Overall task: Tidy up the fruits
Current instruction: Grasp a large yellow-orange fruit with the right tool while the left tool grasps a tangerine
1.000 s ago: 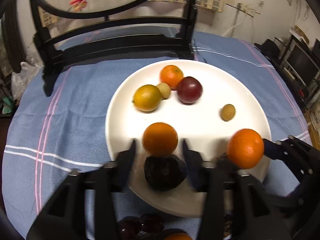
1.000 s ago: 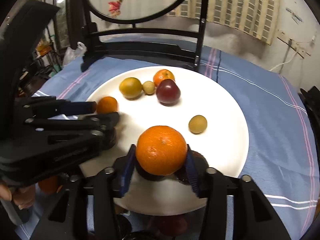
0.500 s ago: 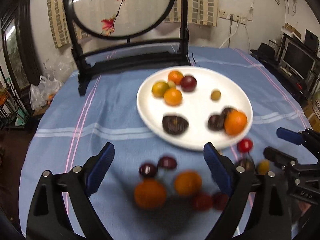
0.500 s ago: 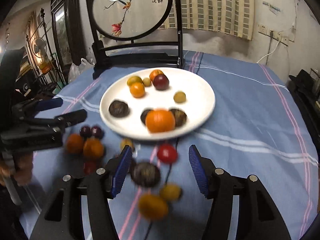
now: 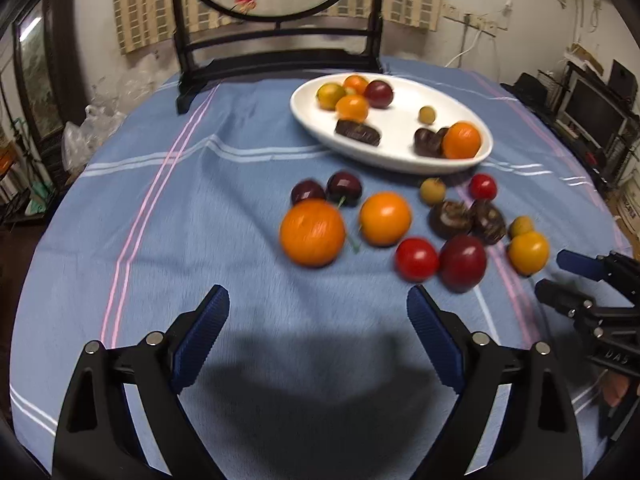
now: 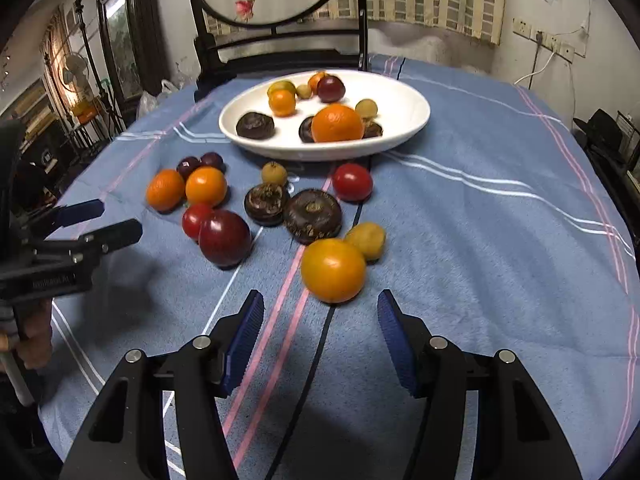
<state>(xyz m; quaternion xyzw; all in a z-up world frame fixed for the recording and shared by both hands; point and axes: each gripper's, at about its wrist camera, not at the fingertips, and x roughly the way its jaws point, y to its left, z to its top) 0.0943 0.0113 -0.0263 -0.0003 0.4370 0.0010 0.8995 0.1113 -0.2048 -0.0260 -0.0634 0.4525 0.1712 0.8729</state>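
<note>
A white plate [image 5: 400, 156] [image 6: 404, 100] at the back of the table holds several fruits, among them an orange [image 6: 337, 123] and dark mangosteens. More fruits lie loose on the blue cloth before it: two oranges [image 5: 312, 232], tomatoes, a plum [image 6: 224, 238], two mangosteens [image 6: 312, 216], a yellow-orange fruit [image 6: 333, 270]. My left gripper [image 5: 316, 320] is open and empty, above the cloth short of the oranges. My right gripper [image 6: 320, 332] is open and empty, just short of the yellow-orange fruit.
A dark wooden stand with a round painted screen [image 5: 276, 20] rises behind the plate. The round table's edge [image 5: 36, 240] drops off at the left. The other gripper shows at the right of the left wrist view [image 5: 592, 292] and at the left of the right wrist view [image 6: 72, 236].
Both grippers let go of their oranges on the plate, opened, and pulled back toward the near side of the table. The loose fruits now lie in front of them.
</note>
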